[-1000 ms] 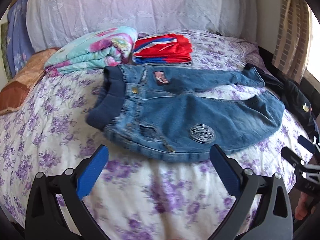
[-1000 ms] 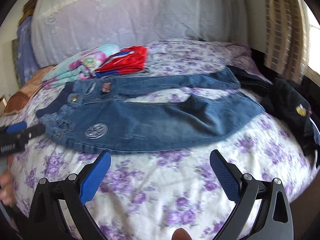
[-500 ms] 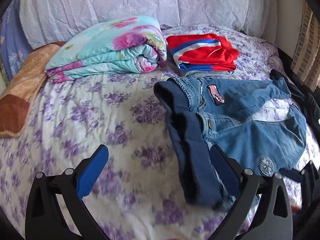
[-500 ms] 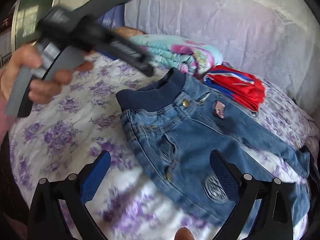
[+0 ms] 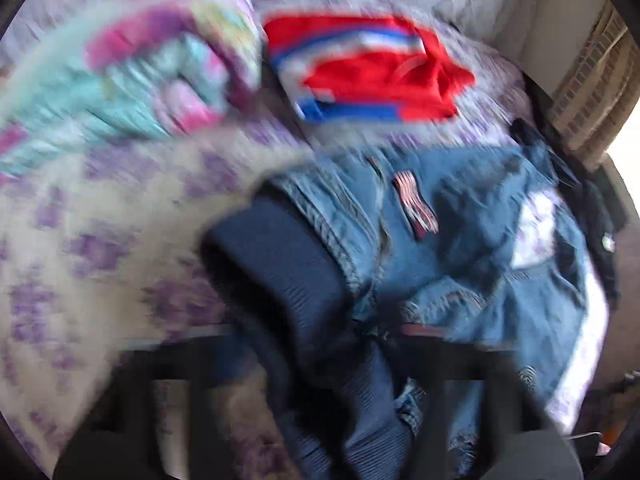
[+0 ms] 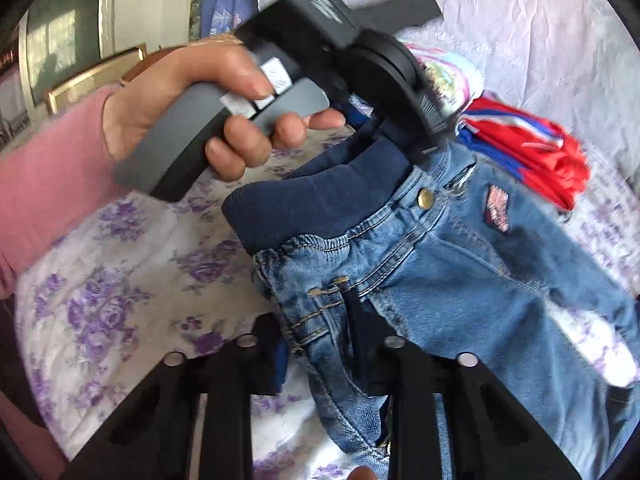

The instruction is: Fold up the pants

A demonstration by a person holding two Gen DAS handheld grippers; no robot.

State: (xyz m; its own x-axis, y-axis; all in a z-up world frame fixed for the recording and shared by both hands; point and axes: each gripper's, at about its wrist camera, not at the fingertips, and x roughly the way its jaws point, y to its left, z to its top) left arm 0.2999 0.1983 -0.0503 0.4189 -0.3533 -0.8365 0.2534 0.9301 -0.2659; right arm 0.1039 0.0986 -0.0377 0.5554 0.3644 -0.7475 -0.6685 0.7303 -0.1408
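Observation:
Blue jeans (image 6: 460,272) with a navy ribbed waistband (image 6: 320,192) lie on the flowered bedsheet (image 6: 120,280). In the blurred left wrist view, my left gripper (image 5: 340,364) is shut on the far end of the waistband (image 5: 280,272), which runs down between its dark fingers. The right wrist view shows that left gripper (image 6: 376,136) held by a hand (image 6: 208,92) in a pink sleeve, tips at the waistband. My right gripper (image 6: 320,348) is closing its jaws on the near denim waist edge by a belt loop, with the cloth bunched between the pads.
A folded floral quilt (image 5: 140,80) and a folded red, white and blue garment (image 5: 372,76) lie at the back of the bed. A dark garment (image 5: 600,220) lies at the bed's right edge. A striped curtain (image 5: 592,92) hangs at far right.
Both grippers stood wide open short of the jeans. They have swung in to the waist end and shut, left on the navy waistband, right on the denim edge.

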